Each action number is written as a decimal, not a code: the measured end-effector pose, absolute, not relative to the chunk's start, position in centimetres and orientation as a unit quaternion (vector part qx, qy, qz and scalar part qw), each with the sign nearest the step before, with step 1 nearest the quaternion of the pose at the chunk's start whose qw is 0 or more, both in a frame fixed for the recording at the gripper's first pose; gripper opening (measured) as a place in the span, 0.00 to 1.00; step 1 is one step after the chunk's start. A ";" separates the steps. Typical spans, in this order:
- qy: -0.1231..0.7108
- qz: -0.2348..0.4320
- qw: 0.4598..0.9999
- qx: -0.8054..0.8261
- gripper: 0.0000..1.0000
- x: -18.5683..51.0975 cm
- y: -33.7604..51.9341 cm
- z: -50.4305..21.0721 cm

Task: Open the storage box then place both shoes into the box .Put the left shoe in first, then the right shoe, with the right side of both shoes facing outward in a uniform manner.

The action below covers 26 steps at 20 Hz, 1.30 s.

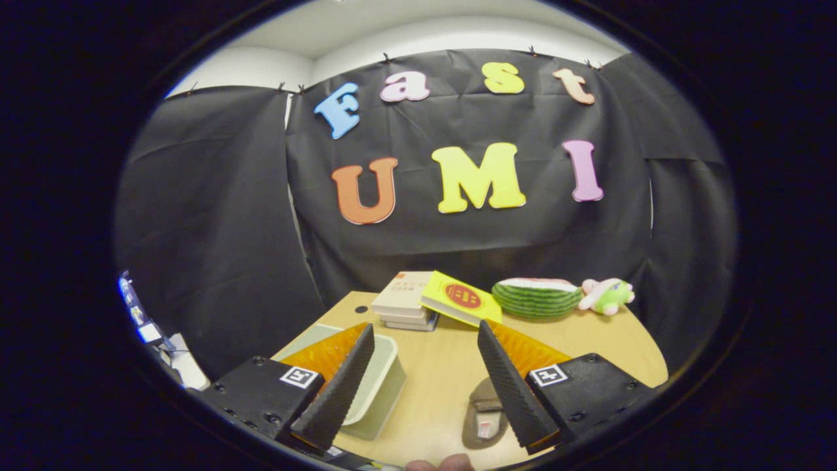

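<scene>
— What containers were on the table, and what did they hold?

— One pale storage box sat low at about seven o'clock from the middle of the table, partly behind the gripper's left finger. Its top looked flat and closed, so I could not tell what was inside. Nothing rested on it.

— And the shoes?

— I made out one brown shoe lying flat on the wood at about five o'clock, just inside the right finger, sole down and apart from the box.

— What else was there?

— At twelve o'clock, beyond the fingers, stood a small stack of pale books with a yellow book leaning against it. Toward one o'clock lay a watermelon-slice toy, and just beside it a small green and pink plush toy.

— How was the tool held?

— The gripper hung above the near edge of the table, pointing forward and tilted slightly down. Its fingers stood wide apart, gripping nothing, with bare tabletop between them. A bit of a person's fingertip showed at six o'clock.
</scene>
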State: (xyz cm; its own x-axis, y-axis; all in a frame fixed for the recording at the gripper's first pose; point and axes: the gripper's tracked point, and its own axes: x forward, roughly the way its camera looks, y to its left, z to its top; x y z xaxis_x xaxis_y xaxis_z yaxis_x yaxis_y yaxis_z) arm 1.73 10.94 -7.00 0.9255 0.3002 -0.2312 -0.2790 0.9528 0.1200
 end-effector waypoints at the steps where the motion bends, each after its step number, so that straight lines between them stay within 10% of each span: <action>1: 0.140 0.159 0.976 0.049 1.00 1.6 11.8 -8.0; 19: 0.393 0.269 0.864 0.161 1.00 0.6 21.0 -23.3; 26: 0.445 0.268 0.817 0.252 0.75 1.3 22.5 -24.2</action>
